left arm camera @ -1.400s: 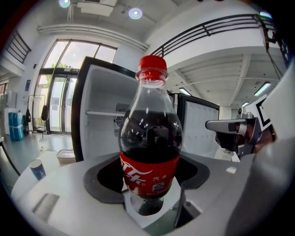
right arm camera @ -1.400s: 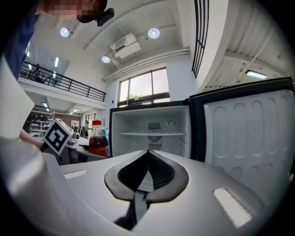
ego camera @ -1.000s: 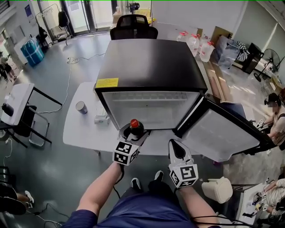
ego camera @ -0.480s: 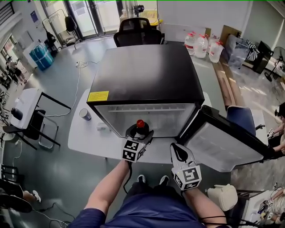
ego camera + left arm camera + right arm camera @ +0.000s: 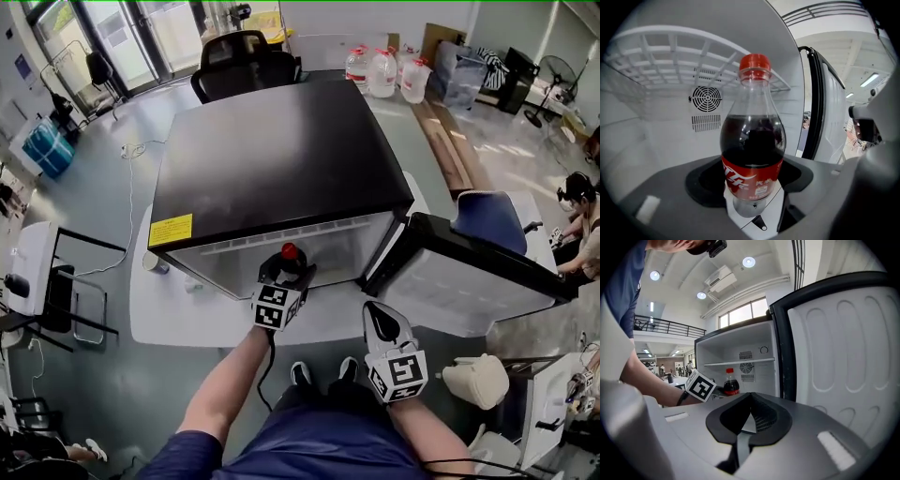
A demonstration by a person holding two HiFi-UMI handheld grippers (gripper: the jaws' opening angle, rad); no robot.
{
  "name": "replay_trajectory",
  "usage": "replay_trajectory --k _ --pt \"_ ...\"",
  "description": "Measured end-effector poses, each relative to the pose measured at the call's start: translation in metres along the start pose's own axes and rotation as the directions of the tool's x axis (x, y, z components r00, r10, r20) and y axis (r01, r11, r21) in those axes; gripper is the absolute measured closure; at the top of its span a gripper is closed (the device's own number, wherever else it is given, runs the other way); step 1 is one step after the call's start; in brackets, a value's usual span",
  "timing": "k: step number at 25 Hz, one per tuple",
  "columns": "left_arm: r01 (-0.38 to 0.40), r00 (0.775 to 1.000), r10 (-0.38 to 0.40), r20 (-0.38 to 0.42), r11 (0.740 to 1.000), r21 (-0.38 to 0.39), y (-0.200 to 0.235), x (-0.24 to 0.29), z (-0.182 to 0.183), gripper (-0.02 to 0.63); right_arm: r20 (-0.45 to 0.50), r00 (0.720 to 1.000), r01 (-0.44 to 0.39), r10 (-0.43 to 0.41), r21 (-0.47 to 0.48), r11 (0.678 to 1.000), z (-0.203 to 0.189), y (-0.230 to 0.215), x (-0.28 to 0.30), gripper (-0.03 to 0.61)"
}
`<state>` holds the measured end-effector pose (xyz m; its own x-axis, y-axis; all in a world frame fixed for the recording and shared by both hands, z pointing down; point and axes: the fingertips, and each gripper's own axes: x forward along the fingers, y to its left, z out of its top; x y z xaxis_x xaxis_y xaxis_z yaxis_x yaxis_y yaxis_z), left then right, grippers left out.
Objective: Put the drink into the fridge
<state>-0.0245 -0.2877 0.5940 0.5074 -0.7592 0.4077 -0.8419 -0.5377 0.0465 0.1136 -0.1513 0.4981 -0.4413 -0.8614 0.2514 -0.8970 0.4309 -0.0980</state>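
Drink [image 5: 752,140]: cola bottle, red cap and label, dark liquid to the shoulder. Upright, clamped low between the jaws of the left tool [image 5: 281,279], just inside the open fridge [image 5: 272,159] under its wire shelf [image 5: 684,51], presumably for setting down. Right tool [image 5: 749,417]: jaws together, empty, idle left of the door [image 5: 843,348].

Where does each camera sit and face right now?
Head view: on the head, steeply down at the open fridge; forearms, legs show.
Left gripper view: on the left hand-held gripper, facing into the fridge; jaws grip the cola bottle.
Right gripper view: on the right hand-held gripper, facing the fridge door; shut jaws, left forearm.
All share the bottle.
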Motion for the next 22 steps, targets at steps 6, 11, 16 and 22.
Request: replay_trajectory --k 6,11,16,22 --pt "0.019 1.0 -0.019 0.009 1.0 -0.001 0.012 0.024 0.01 0.298 -0.01 0.995 0.098 -0.098 0.026 0.995 -0.01 -0.014 -0.014 0.572" --pt "0.036 0.999 -0.036 0.007 0.999 0.01 0.017 0.044 0.018 0.298 -0.018 0.984 0.176 -0.175 0.051 0.983 -0.018 -0.026 -0.027 0.572" --pt "0.043 0.999 -0.043 0.01 0.999 -0.007 0.024 0.059 0.023 0.298 -0.024 0.974 0.227 -0.226 0.064 0.972 -0.022 -0.031 -0.035 0.572" --pt "0.034 0.999 -0.034 -0.004 0.999 -0.006 0.034 0.076 0.022 0.298 -0.034 0.964 0.266 -0.264 0.078 0.961 -0.027 -0.035 -0.041 0.572"
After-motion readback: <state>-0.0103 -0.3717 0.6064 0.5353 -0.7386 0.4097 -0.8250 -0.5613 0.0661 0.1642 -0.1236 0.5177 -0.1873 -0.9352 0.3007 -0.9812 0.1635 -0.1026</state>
